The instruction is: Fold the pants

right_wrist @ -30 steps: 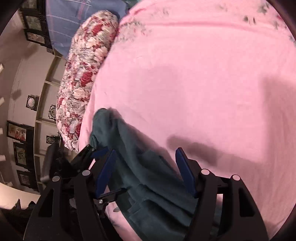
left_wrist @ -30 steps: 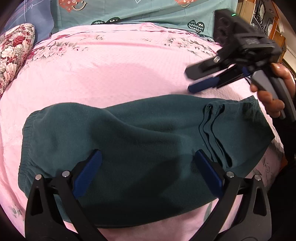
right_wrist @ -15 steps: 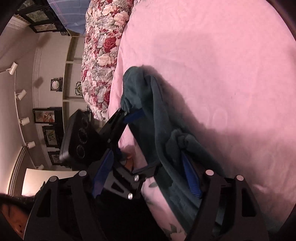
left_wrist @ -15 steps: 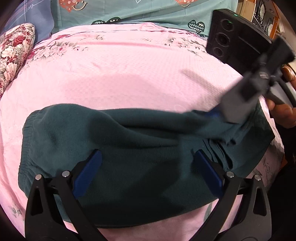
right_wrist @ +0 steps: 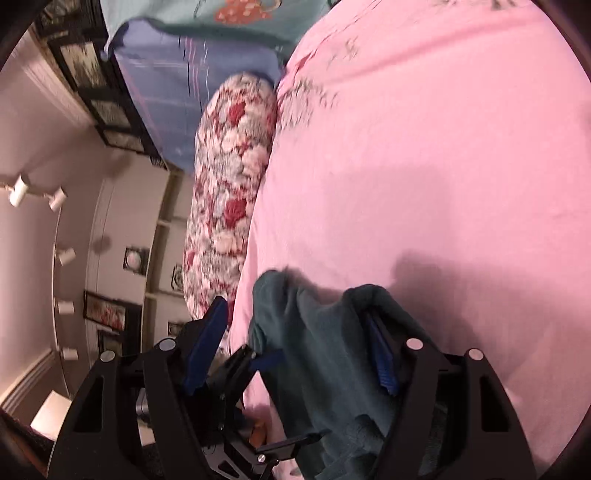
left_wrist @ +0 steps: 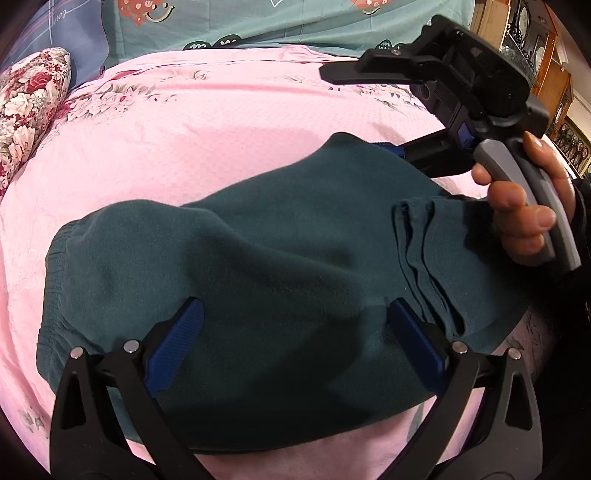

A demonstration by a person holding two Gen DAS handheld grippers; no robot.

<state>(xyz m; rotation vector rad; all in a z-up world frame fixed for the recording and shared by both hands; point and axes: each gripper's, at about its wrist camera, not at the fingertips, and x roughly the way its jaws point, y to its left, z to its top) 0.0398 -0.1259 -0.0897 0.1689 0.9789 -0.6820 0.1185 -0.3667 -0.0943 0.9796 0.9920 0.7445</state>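
Dark green fleece pants point(left_wrist: 266, 258) lie across the pink bedspread point(left_wrist: 207, 133), waistband at the left, leg ends at the right. My left gripper point(left_wrist: 295, 339) is open and hovers over the near edge of the pants. My right gripper point(left_wrist: 391, 110) comes in from the right with its jaws wide apart; its lower finger is under a raised fold of the pants. In the right wrist view the pants point(right_wrist: 332, 354) drape over the right finger of that gripper point(right_wrist: 295, 354), lifted off the bed.
A floral bolster point(left_wrist: 26, 107) lies at the bed's left edge, also in the right wrist view point(right_wrist: 229, 192). Teal and blue bedding point(left_wrist: 258, 18) is piled at the head. Wooden furniture point(left_wrist: 554, 74) stands at the right.
My right gripper went down to the far edge of the pants, got one finger under the cloth and lifted that edge into a raised fold. My left gripper stayed put.
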